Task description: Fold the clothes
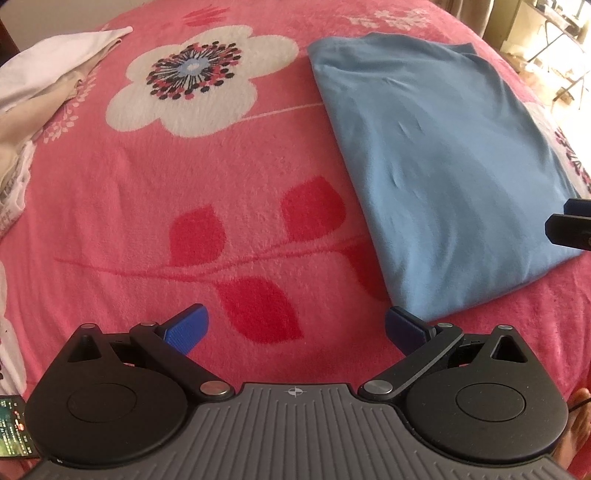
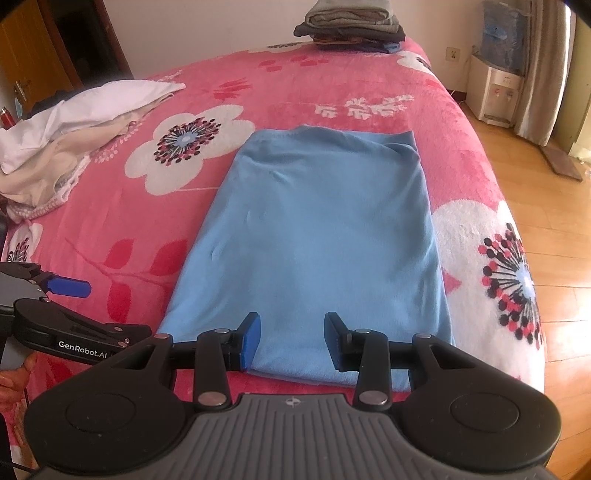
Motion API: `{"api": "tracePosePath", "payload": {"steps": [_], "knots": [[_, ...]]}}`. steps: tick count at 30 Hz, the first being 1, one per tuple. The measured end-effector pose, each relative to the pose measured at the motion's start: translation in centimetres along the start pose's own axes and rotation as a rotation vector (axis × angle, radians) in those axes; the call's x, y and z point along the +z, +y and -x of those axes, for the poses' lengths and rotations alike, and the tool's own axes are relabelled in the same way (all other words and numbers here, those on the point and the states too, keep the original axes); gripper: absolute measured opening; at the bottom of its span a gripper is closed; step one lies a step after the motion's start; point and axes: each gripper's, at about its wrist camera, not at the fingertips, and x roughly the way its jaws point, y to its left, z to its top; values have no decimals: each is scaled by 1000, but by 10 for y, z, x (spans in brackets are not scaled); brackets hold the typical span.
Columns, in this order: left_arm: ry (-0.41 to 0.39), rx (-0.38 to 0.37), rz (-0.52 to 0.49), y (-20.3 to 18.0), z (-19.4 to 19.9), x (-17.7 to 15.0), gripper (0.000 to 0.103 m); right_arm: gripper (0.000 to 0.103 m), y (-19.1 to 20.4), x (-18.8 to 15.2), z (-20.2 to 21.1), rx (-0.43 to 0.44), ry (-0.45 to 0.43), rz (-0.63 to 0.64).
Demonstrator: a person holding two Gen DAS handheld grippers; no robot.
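Two grippers hover over the pink blanket (image 2: pixel 295 81), both with jaws apart and holding nothing. The blue shirt (image 2: pixel 310 240) lies flat as a long panel, sides tucked in, its long axis running near to far. The right gripper (image 2: pixel 291 341) is nearer, sitting just over the shirt's near hem, fingers straddling its middle. The left gripper (image 1: pixel 295 328) is off the shirt's near left corner, over bare blanket. Unfolded pale clothes (image 2: pixel 66 140) lie far left; a folded stack (image 2: pixel 351 26) sits at the far edge.
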Motion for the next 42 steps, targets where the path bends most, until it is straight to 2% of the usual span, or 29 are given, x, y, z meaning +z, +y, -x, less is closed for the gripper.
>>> {"api": "tracePosePath", "payload": {"steps": [4, 9, 16, 19, 26, 27, 29, 30, 36, 38, 40, 42], "knots": [[-34, -10, -3, -5, 0, 11, 103, 41, -8, 7, -2, -22, -31, -7], [-72, -111, -2, -12, -4, 36, 103, 40, -32, 25, -7, -80, -96, -44], [-183, -71, -56, -35, -18, 71, 103, 39, -60, 62, -24, -114, -205, -36], [-190, -50, -86, -42, -28, 78, 103, 39, -66, 74, -38, -94, -207, -49], [-180, -63, -106, -46, -40, 75, 103, 38, -68, 94, -65, -58, -209, -49], [-180, -65, -106, -46, -40, 75, 103, 37, -69, 96, -69, -51, -203, -54], [-177, -71, -102, -46, -43, 75, 103, 24, -70, 100, -76, -34, -189, -69], [-175, -75, -99, -46, -44, 76, 103, 24, -71, 102, -80, -25, -182, -76], [-176, -92, -61, -42, -47, 73, 103, 23, -50, 114, -99, 128, -129, -36], [-173, -95, -42, -41, -48, 72, 103, 23, -34, 119, -107, 177, -107, 22], [-176, -95, -35, -41, -49, 72, 103, 23, -17, 125, -121, 211, -83, 84], [-179, -97, -33, -40, -49, 71, 103, 23, -15, 130, -125, 226, -84, 83]]}}
